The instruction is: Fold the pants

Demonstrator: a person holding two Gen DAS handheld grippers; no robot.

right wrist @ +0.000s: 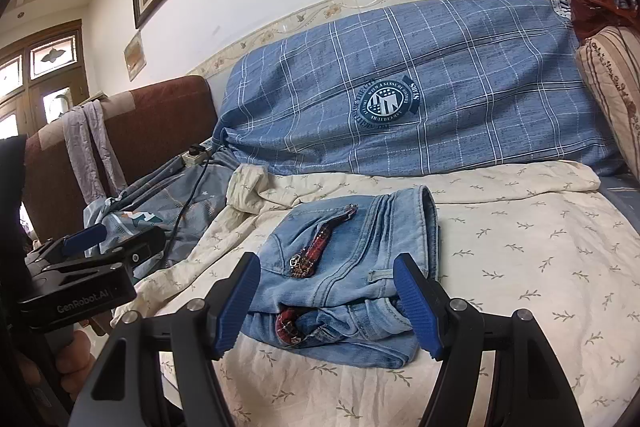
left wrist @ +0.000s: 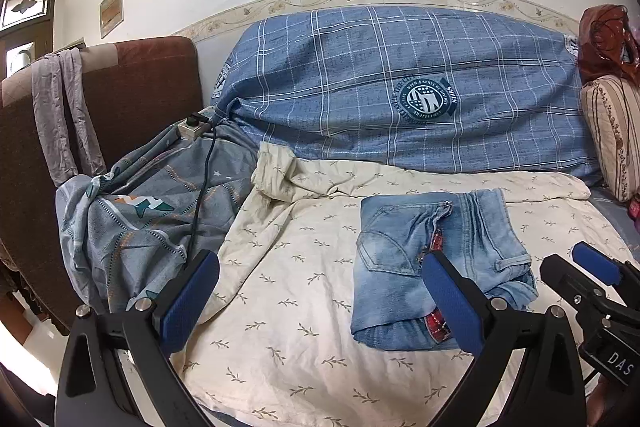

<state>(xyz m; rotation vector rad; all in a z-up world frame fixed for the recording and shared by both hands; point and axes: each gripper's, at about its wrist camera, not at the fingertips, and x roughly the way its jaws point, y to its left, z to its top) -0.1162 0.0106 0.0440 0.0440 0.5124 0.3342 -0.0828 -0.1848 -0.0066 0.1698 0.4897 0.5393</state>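
A pair of light blue jeans (left wrist: 472, 239) lies folded into a compact square on the cream leaf-print sheet (left wrist: 304, 291), with red plaid lining showing at the zip and near edge. My left gripper (left wrist: 320, 261) hovers open to the left of the jeans, with only sheet between its blue pads; its right finger (left wrist: 448, 299) overlaps the jeans' near left corner. In the right wrist view my right gripper (right wrist: 326, 263) is open, its fingers on either side of the near edge of the jeans (right wrist: 360, 239), and the pads do not visibly press the cloth. Each gripper also shows in the other's view: right gripper (left wrist: 592, 267), left gripper (right wrist: 100, 247).
A large blue plaid cushion (left wrist: 400, 87) lies along the wall behind the sheet. Grey patterned bedding (left wrist: 152, 219) is heaped at left, with a power strip (left wrist: 194, 129) and black cable on it. A brown headboard (left wrist: 132, 95) carries a grey cloth. A striped pillow (left wrist: 612, 131) stands at right.
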